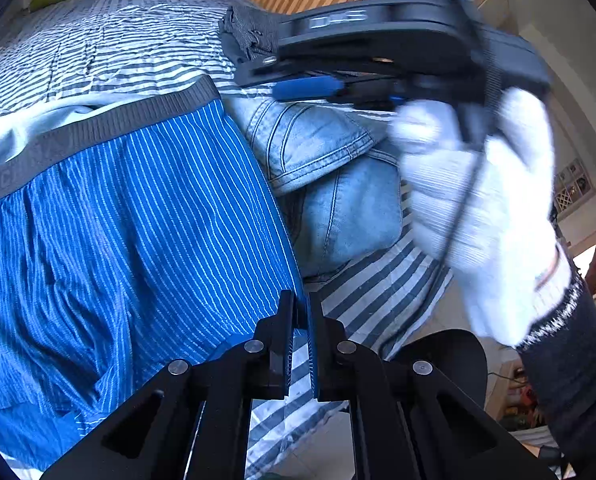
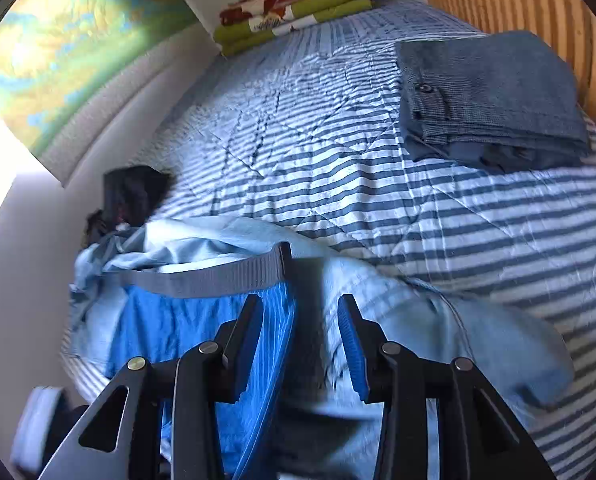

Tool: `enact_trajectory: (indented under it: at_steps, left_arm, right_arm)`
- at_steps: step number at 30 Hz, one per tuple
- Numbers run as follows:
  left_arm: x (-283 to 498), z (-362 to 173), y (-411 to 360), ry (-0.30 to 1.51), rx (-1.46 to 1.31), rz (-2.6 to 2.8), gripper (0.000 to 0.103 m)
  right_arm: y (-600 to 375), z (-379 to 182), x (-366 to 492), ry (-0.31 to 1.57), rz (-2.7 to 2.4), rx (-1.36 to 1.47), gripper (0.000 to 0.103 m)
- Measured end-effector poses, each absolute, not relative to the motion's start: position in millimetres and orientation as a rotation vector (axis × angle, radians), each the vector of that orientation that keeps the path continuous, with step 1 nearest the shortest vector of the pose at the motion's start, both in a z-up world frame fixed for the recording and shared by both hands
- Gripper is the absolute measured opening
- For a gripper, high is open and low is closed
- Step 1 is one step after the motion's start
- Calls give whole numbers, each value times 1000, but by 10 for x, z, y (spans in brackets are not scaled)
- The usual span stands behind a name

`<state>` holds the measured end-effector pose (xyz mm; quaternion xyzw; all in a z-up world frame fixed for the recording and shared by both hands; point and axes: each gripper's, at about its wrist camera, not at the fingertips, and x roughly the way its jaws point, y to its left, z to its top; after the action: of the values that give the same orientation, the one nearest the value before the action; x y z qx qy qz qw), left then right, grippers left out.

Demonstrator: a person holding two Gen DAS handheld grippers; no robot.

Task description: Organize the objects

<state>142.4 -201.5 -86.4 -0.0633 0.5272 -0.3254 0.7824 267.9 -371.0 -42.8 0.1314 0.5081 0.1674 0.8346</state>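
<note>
Blue striped boxer shorts [image 1: 138,220] with a grey waistband lie spread on the striped bed. My left gripper [image 1: 301,320] is shut on their lower right edge. My right gripper [image 2: 300,320] is open just above the shorts [image 2: 170,328], at their right edge below the waistband; it also shows in the left wrist view [image 1: 310,88], held by a white-gloved hand. Folded light denim jeans [image 1: 338,184] lie to the right of the shorts. A light blue shirt [image 2: 438,320] lies crumpled under and around the shorts.
A folded grey-blue garment [image 2: 494,92] sits at the far right of the bed by the wooden slatted headboard [image 2: 518,8]. Green and floral folded bedding [image 2: 294,8] lies at the far end. A black item [image 2: 130,196] lies at the bed's left edge by the wall.
</note>
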Motion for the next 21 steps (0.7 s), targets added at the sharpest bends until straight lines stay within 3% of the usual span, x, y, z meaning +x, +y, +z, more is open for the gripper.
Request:
enact_trajectory:
  at_steps: [5,7,8,21]
  left_arm:
    - [1413,-846,-1886,1130,-158,-718,6]
    - [1402,-833,-1805,1124,-185,-732,6]
    - [1392,-826,-1762,1120,-192,-735,6]
    - [1102,-750,-309,1059,-332,-606,1]
  right_arm:
    - [-3493,-593,2928,1137,321,277,35]
    - [-3416,-609,2953,1151,295,244,10]
    - [-3385,-609,2956,1159,286,235,7]
    - [-2408,101,2709,1074,312,144,5]
